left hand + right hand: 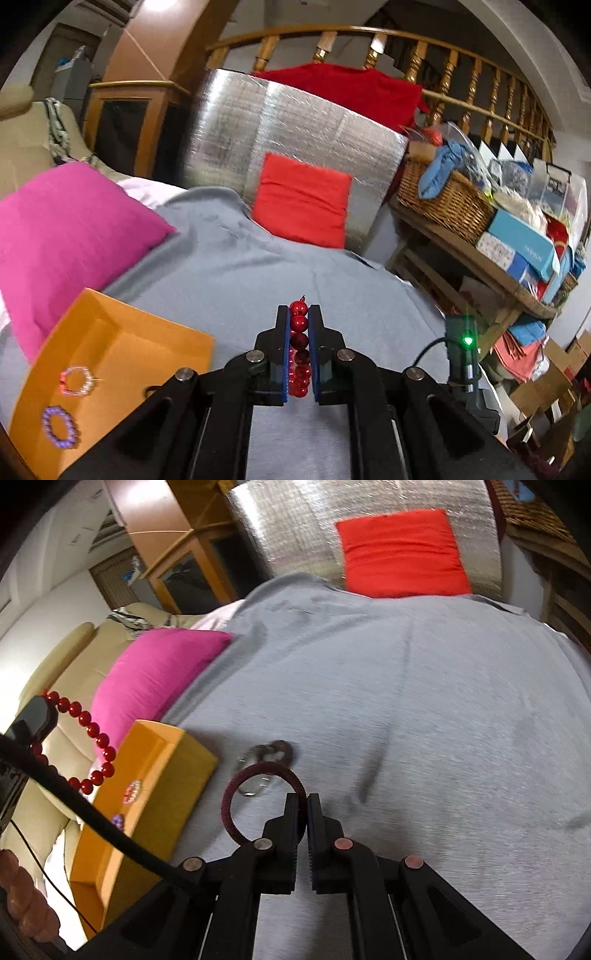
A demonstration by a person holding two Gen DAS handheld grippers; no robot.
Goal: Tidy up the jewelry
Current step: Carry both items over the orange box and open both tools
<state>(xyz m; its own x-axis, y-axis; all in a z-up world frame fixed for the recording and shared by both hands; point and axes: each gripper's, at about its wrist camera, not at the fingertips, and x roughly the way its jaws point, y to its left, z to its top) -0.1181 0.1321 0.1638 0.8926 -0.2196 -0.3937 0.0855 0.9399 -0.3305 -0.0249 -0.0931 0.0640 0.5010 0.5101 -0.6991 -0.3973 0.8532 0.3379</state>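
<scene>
**Both grippers lifted with beads in their grip**

While the left hand-held gripper (pixel 299 314) tilts gently downward above the grey-covered bed (pixel 229 280), its blue-padded fingers (pixel 285 354) are pressed together on a red bead bracelet (pixel 298 347), pinching the strand along their length. Seen from the right wrist camera, the rest of that strand hangs in a loop off the gripper near the bed's left edge. Just below it, at that same left edge, lies an orange box (pixel 122 332) holding a pink bead bracelet (pixel 77 380) and a purple bead bracelet (pixel 60 427), apart from each other. Further right, the right hand-held gripper (pixel 303 801) points more steeply down, its fingers closed on a dark maroon ring bracelet (pixel 258 771) that sticks out to its left, clear of the bedcover. Beyond it, blurred jewelry (pixel 269 755) rests on the cover near the box's right side.
</scene>
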